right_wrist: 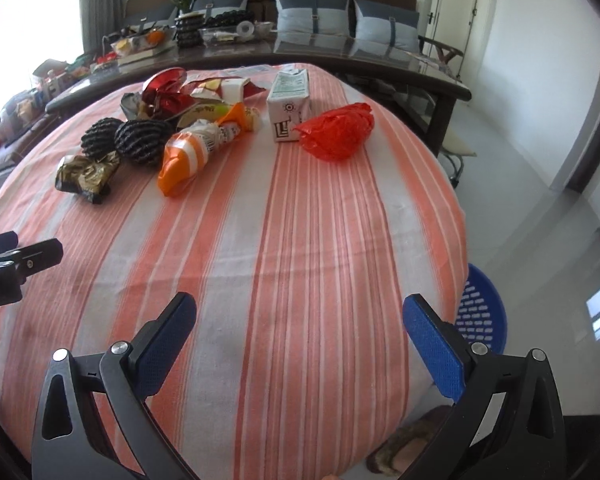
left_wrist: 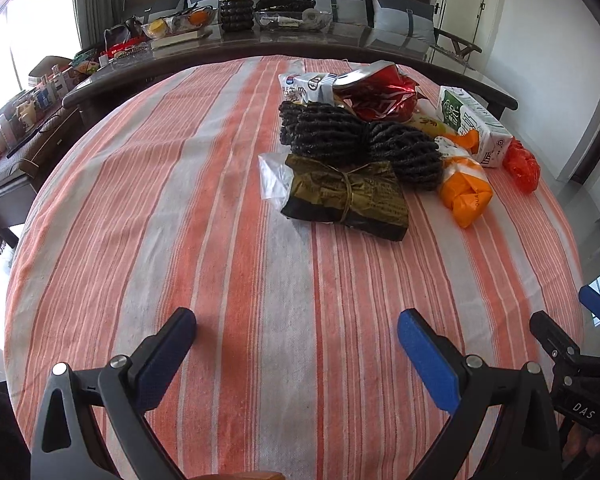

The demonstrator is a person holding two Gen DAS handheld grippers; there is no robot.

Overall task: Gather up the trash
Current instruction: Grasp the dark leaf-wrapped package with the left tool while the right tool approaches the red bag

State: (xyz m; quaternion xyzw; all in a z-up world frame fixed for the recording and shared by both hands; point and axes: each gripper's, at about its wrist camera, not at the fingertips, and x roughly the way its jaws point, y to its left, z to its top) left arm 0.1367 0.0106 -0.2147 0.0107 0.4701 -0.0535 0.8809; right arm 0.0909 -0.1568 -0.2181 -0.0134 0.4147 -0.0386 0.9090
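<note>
Blue pads face each other across a wide gap on your left gripper (left_wrist: 296,332): its fingers are spread and hold nothing, hovering over bare striped cloth. Your right gripper (right_wrist: 298,320) matches it, fingers spread wide and empty, over the near right part of the same orange-and-white striped tablecloth (right_wrist: 260,220).

Ahead of your left gripper, well apart from the fingertips, the trash sits in a cluster on the far half of the table. Nearest is a tied olive-gold wrapper bundle (left_wrist: 346,196) with a clear plastic bag (left_wrist: 274,178) tucked against its left side. Just behind it lies a black netted bundle (left_wrist: 356,140), touching it. Further back sit a crumpled red foil wrapper (left_wrist: 380,98) and a white snack packet (left_wrist: 306,88).

To the right of those lies an orange-and-white plastic bag (right_wrist: 188,156), then a white milk carton (right_wrist: 289,108) standing upright, with a crumpled red plastic bag (right_wrist: 336,130) touching its right side.

Below the table's right edge, on the floor, stands a blue perforated basket (right_wrist: 482,312).
</note>
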